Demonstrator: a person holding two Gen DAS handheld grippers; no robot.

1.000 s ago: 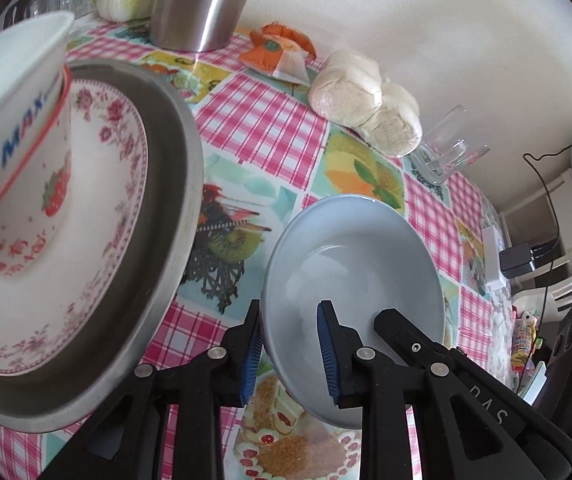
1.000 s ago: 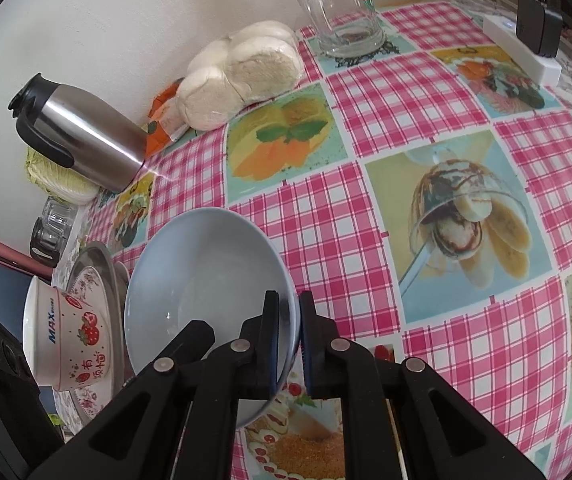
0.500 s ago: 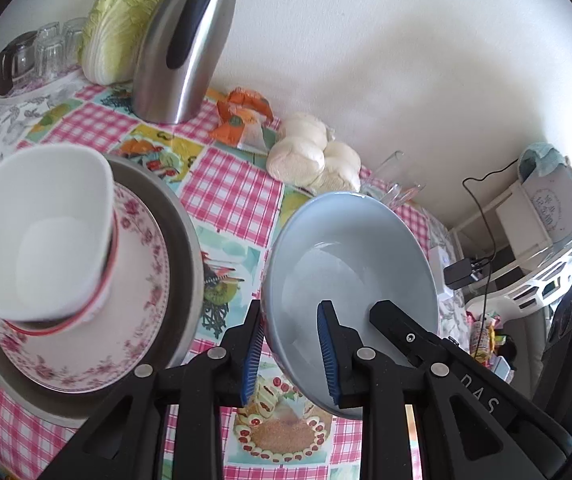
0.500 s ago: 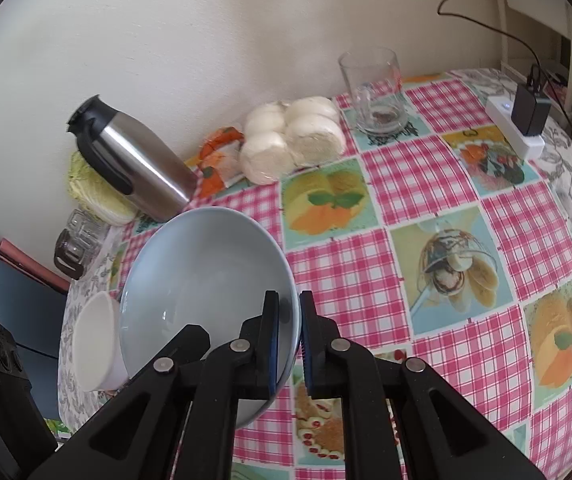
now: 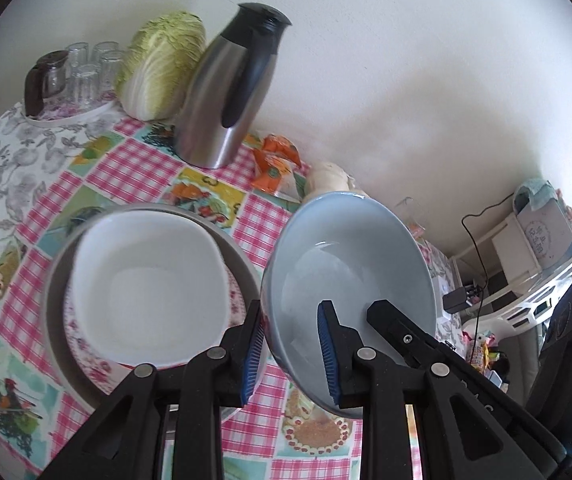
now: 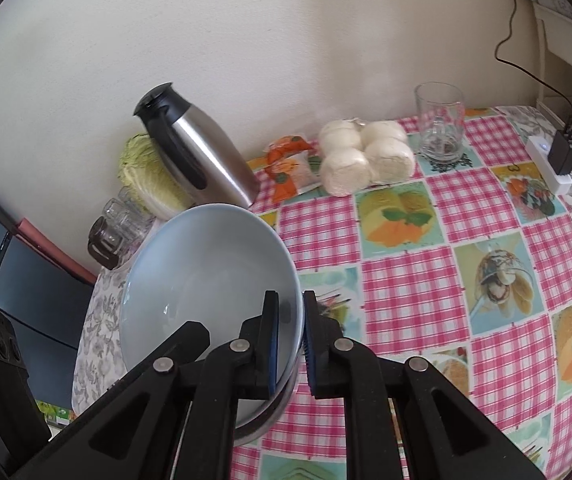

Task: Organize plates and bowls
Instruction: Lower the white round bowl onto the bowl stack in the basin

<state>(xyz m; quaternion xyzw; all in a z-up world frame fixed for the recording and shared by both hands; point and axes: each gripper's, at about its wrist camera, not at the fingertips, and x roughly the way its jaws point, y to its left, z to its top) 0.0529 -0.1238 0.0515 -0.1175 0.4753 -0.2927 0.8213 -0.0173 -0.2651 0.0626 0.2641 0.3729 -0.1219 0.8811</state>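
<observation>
R gripper (image 6: 289, 338) clamps the rim of the pale blue ceramic bowl (image 6: 210, 280), lifted off the table. L gripper (image 5: 291, 354) gapes around its near rim, no grip. Looks like stacking step; next: into the white bowl (image 5: 146, 288) on the floral plate (image 5: 86, 354) w/ steel tray (image 5: 52, 280).

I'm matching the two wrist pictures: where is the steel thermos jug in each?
Left wrist: steel thermos jug stands upper centre, against the wall, right of the cabbage.
Right wrist: the jug is upper left, leaning in the fisheye.
Shared landmark: the blue bowl, gripped by the right tongs.
</observation>
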